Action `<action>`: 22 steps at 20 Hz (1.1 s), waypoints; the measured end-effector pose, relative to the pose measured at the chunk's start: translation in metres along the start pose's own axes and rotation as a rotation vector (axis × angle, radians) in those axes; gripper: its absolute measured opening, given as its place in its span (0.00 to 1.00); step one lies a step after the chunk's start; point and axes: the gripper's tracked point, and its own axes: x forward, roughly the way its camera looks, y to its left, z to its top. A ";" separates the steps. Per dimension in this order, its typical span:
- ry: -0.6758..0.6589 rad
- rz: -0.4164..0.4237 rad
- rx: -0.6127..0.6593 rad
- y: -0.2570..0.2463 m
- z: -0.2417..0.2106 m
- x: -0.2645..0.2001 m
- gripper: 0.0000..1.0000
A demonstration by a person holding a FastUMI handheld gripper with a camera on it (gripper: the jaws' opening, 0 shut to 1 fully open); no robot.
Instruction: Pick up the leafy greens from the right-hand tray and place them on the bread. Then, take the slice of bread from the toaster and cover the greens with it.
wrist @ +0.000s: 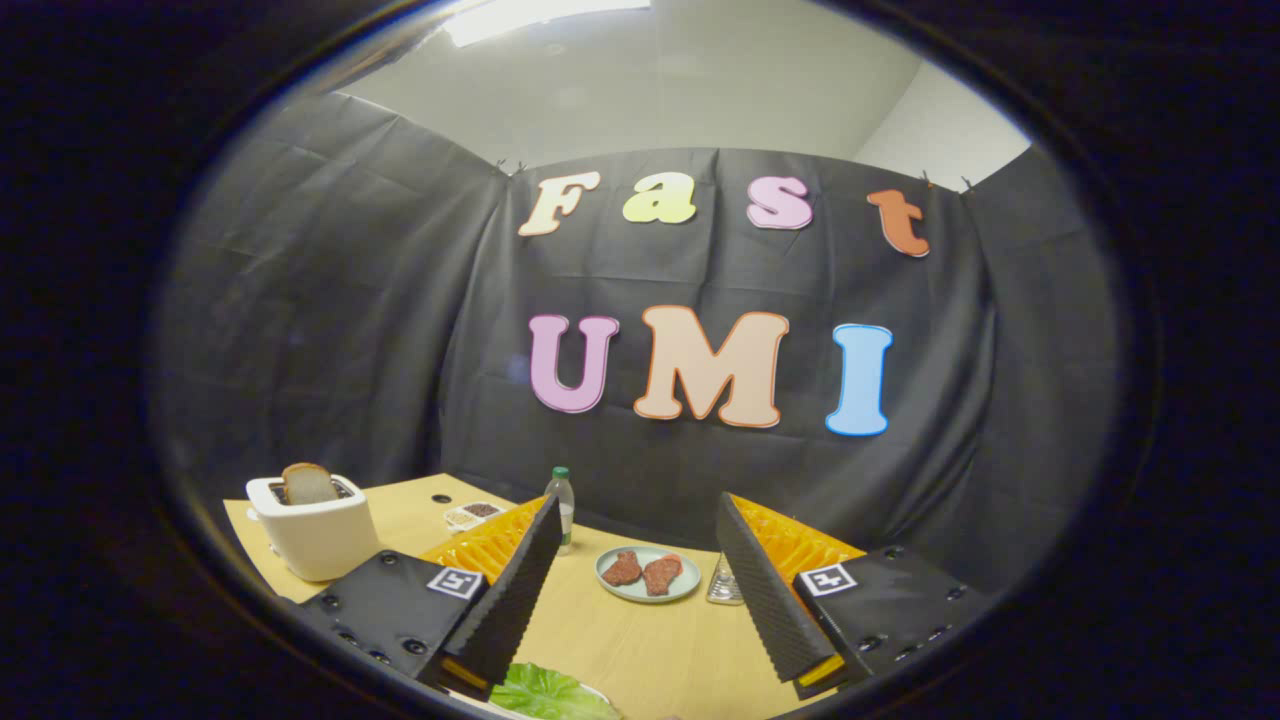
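My gripper (640, 520) is open, its two fingers spread wide with nothing between them. A leaf of green lettuce (550, 693) lies low on the wooden table (640, 640), just under the base of the left finger (515, 590). A white toaster (315, 530) stands off to the left beyond the left finger, with a slice of brown bread (308, 483) sticking up out of its slot.
A pale green plate (648, 574) with two pieces of red meat sits ahead between the fingers. A small bottle with a green cap (561, 505) stands behind the left finger, a small glass shaker (724, 582) beside the right finger. A shallow dish (473, 514) lies near the toaster.
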 end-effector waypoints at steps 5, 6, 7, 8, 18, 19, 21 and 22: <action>0.072 0.120 -0.045 0.010 -0.029 0.007 1.00; 0.084 0.139 -0.055 0.012 -0.034 0.008 1.00; 0.098 0.162 -0.062 0.015 -0.040 0.010 1.00; 0.116 0.184 -0.068 0.018 -0.046 0.011 1.00; 0.288 0.391 -0.141 0.056 -0.123 0.011 1.00; 0.304 0.408 -0.148 0.059 -0.130 0.011 1.00; 0.331 0.436 -0.159 0.063 -0.144 0.009 1.00; 0.346 0.452 -0.164 0.066 -0.151 0.008 1.00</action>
